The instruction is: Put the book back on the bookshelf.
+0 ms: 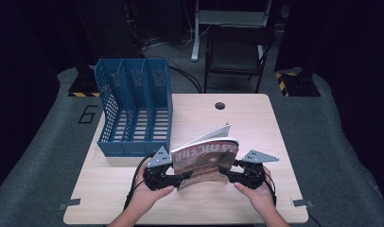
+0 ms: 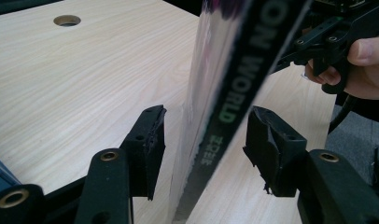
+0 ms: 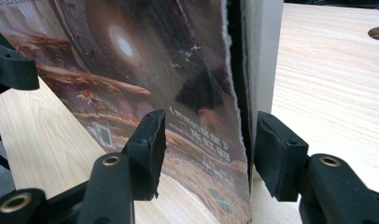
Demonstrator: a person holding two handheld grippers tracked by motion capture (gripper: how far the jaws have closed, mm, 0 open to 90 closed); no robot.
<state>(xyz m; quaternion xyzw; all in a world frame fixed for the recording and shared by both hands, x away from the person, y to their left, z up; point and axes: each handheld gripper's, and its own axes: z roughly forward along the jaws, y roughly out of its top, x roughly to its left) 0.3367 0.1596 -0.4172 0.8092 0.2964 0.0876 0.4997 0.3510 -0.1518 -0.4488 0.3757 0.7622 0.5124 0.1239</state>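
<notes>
The left gripper (image 2: 204,149) and the right gripper (image 3: 208,149), both with jaws released, each straddle an end of the magazine (image 1: 204,158) standing on edge on the table (image 1: 256,123), its long axis running between the 2 grippers.

The high view looks forward and down on the worktop (image 1: 256,118) from above the person's side. Each tool view sits low and close, facing the magazine (image 1: 204,158) from opposite sides: spine (image 2: 234,93) in one, cover (image 3: 145,70) in the other; all three share it
</notes>
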